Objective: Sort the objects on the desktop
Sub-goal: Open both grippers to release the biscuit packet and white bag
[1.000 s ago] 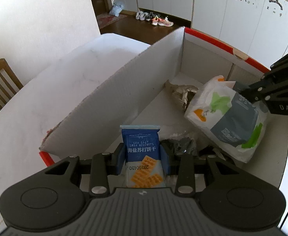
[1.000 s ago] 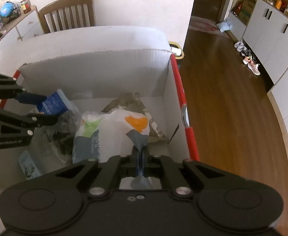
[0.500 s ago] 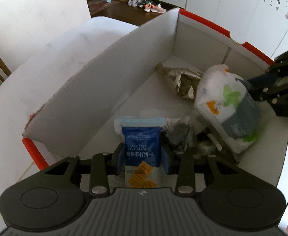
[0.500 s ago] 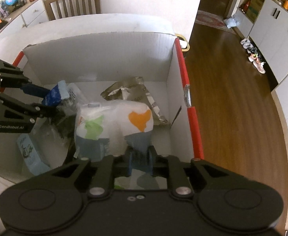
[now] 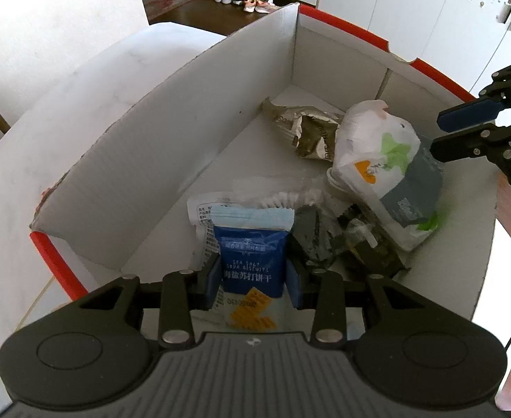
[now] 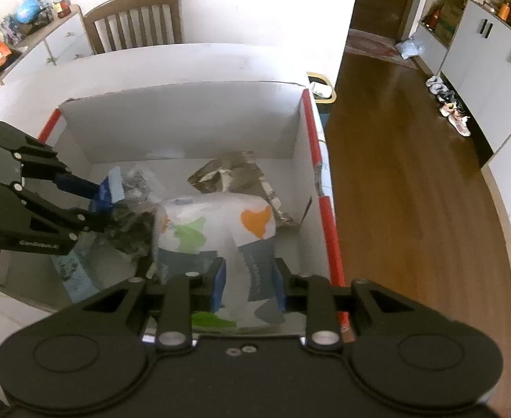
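Nearest in the left wrist view, a blue sea salt soda biscuit packet (image 5: 252, 261) is seen between the fingers (image 5: 211, 280) of the left gripper (image 5: 253, 284), which are set narrow and pressed against both of its sides, so the packet is held. It is kept upright over the near end of a white cardboard box (image 5: 192, 132) with red edges, which stands on a white tabletop (image 5: 63, 111). Just beyond the packet, a heap of clear and dark wrappers (image 5: 332, 230) is seen on the box floor. Further right, a white snack bag (image 5: 391, 170) printed with green, orange and grey is found, and a crumpled silver-brown foil bag (image 5: 307, 129) lies behind it toward the far wall.

Seen from the right wrist view, the same white snack bag (image 6: 220, 237) sits between the fingers (image 6: 219, 284) of the right gripper (image 6: 248, 289). These are parted about the bag's width and stand close at its sides; whether they press it cannot be told. Beyond the box, a wooden chair (image 6: 137, 21) is visible.
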